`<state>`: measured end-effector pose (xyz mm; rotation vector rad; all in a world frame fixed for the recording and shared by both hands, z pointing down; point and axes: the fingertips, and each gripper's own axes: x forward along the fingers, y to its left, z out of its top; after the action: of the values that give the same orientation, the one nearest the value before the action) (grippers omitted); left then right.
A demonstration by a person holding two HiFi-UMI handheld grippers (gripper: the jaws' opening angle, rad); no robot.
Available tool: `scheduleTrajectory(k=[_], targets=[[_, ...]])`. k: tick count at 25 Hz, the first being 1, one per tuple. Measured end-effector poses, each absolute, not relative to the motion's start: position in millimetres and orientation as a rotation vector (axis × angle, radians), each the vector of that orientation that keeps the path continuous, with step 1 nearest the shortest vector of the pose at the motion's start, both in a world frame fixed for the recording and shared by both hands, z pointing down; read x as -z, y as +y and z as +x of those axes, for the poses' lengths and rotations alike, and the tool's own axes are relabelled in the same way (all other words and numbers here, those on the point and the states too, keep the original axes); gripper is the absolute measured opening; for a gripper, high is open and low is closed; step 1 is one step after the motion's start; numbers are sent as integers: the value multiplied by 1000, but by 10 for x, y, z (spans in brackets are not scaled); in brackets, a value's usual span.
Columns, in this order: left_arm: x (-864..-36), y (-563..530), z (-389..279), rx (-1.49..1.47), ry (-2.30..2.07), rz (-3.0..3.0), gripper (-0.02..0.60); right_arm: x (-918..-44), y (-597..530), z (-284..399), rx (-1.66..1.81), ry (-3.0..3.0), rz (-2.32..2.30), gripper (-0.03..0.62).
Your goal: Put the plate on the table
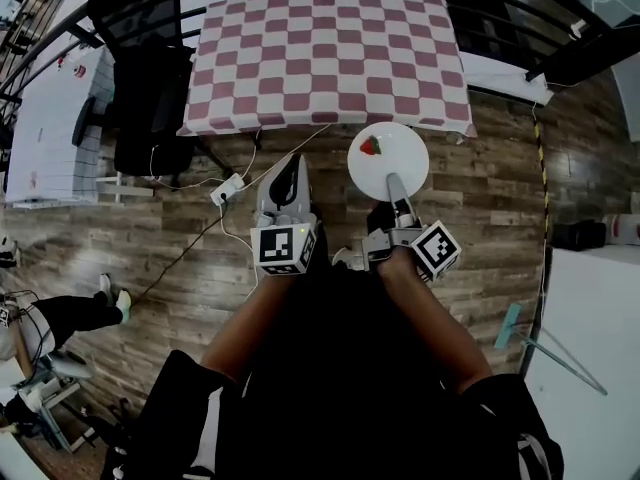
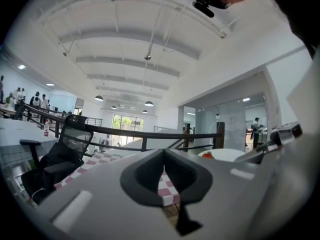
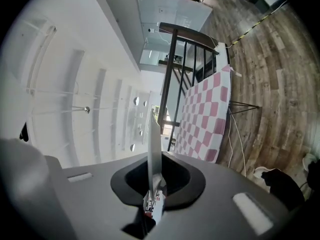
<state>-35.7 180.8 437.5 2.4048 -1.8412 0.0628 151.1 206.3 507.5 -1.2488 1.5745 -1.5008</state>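
checkered table [image 1: 325, 58] ahead, plate [image 3: 154, 144] edge-on, pinched by right gripper [image 1: 394, 181]

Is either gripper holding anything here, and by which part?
The right gripper pinches the white plate by its near rim. The left gripper holds nothing, jaws together.

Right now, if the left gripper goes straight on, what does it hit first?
Probably the near edge of the checked table; the left gripper points at it, nothing between, though depth is unclear.
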Motion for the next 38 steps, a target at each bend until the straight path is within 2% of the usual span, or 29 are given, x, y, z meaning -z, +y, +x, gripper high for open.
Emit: scheduleTrajectory(k=[15,21,34,38], targets=[[-4330,717,-291,-19,-1736,2485,9,-5110,1254,1351,1504,1579,-1285,18],[-4307,359,-590,-7,-1723,2480,9,-5051,805,1276,1471,1569,-1345,18],[-4394,-569,-1294,-17,-1716,2445,9,-4946,-370,423,1476,1605,-1307,18],[-4435,-911,-1690,-9,-1742,2412,9,-4953,-740,78,1491,1634,-1317,18]])
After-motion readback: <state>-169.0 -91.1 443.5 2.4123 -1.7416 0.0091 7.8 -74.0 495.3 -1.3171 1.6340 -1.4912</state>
